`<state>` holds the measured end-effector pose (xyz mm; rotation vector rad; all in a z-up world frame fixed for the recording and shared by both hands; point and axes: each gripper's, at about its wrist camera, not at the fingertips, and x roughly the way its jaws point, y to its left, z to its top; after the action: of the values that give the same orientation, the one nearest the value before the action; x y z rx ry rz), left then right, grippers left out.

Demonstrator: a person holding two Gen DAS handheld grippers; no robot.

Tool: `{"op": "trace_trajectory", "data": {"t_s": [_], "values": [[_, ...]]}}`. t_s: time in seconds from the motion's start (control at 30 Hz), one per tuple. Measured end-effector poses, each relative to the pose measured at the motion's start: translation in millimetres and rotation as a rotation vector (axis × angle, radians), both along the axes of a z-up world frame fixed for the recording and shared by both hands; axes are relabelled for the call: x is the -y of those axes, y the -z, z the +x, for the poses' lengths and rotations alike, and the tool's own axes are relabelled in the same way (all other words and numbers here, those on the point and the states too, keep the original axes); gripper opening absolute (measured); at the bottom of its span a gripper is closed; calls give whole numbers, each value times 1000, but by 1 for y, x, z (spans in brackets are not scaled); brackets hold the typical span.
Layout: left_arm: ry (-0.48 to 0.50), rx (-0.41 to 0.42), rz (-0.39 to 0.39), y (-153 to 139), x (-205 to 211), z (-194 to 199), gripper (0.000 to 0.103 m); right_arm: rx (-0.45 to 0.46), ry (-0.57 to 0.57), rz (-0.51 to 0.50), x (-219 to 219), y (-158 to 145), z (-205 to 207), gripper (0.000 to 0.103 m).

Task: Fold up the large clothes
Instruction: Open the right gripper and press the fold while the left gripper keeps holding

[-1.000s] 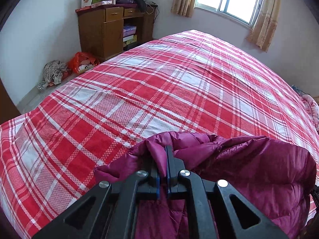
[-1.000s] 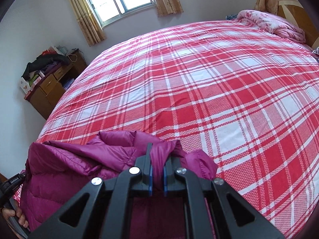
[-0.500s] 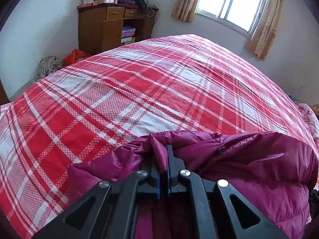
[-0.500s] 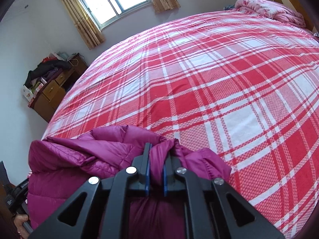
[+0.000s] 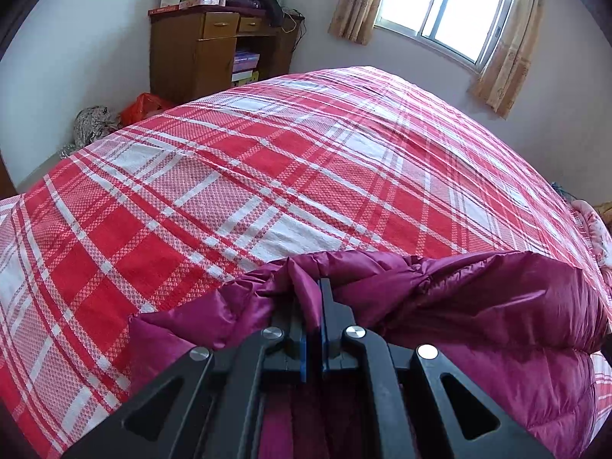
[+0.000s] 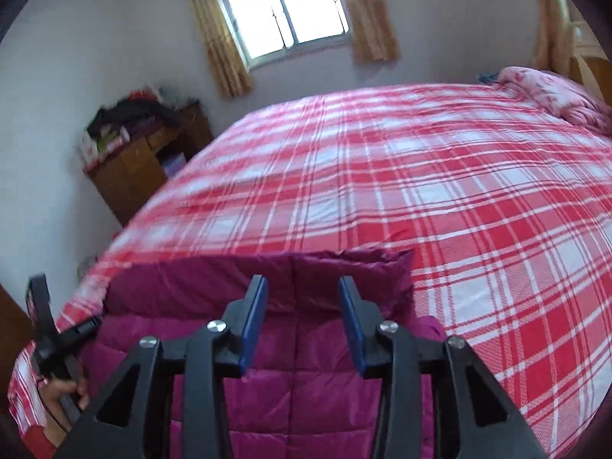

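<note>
One magenta quilted jacket (image 6: 306, 375) lies on the near edge of the bed (image 5: 267, 176), which carries a red and white plaid cover; I take the jacket as my reference for every position below. I operate two grippers. The left gripper (image 5: 313, 298) has its jaws closed tight on a bunched fold at the jacket's near left edge, with fabric pinched between the blue pads. The right gripper (image 6: 302, 306) has just been opening: its jaws now stand apart above the jacket's right half, neither pad (image 6: 252, 325) pressing the fabric, nothing held. In the right wrist view I see the left gripper at the jacket's left side, with one hand (image 6: 65, 394) on its handle. Beyond the jacket, across the bed, stand one wooden cabinet (image 5: 202, 57) piled with clothes and one window (image 5: 447, 4) flanked by two curtains. One pink quilt (image 6: 550, 95) lies at the far right end of the bed.
</note>
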<state>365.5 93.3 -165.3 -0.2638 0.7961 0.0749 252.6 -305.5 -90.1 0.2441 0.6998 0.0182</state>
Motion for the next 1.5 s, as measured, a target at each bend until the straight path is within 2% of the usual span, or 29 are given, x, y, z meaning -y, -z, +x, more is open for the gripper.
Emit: {"op": "trace_trajectory", "data": {"t_s": [0.13, 0.2, 0.27, 0.37, 0.43, 0.47, 0.5, 0.57, 0.63, 0.7, 0.8, 0.83, 0.9, 0.97, 1.03, 1.1, 1.27, 1.43, 1.5], "values": [[3, 3, -18, -1, -3, 0, 5, -97, 50, -27, 3, 47, 20, 42], [8, 8, -54, 0, -8, -2, 5, -94, 68, 23, 17, 65, 20, 42], [16, 23, -142, 1, -19, -4, 5, -81, 86, 76, 29, 67, 16, 39], [16, 36, -399, 4, -53, -10, 5, -98, 99, 58, 27, 68, 17, 39], [-7, 10, -499, -6, -74, -14, 5, -108, 105, 15, 22, 68, 19, 39], [-15, 23, -510, -18, -84, -19, 6, -109, 107, 0, 19, 67, 20, 39], [-30, 43, -488, -30, -89, -25, 6, -107, 107, -7, 18, 67, 19, 39], [-65, 97, -357, -61, -93, -40, 6, -104, 106, -1, 20, 68, 20, 39], [-25, 154, -217, -91, -82, -55, 6, -102, 105, 14, 22, 68, 20, 39], [33, 189, -95, -105, -56, -65, 6, -99, 104, 21, 23, 69, 20, 40], [178, 167, 19, -99, -5, -59, 6, -96, 103, 24, 23, 69, 19, 40], [200, 156, 41, -92, 11, -54, 6, -95, 102, 26, 24, 69, 19, 40], [184, 136, 78, -76, 28, -37, 6, -95, 103, 24, 24, 69, 19, 40], [155, 83, 81, -60, 29, -21, 6, -96, 103, 18, 23, 68, 19, 40], [161, 10, 46, -38, 31, -6, 6, -98, 103, 14, 22, 68, 20, 40], [148, -16, 67, -19, 32, -3, 6, -102, 104, 6, 21, 68, 20, 40], [152, -19, -37, -3, 17, -3, 6, -104, 99, 11, 22, 69, 22, 40], [144, -23, -1, 1, 24, 2, 6, -111, 100, 19, 23, 69, 23, 40], [141, -24, 21, 2, 27, 3, 6, -141, 113, -10, 20, 65, 25, 40]]}}
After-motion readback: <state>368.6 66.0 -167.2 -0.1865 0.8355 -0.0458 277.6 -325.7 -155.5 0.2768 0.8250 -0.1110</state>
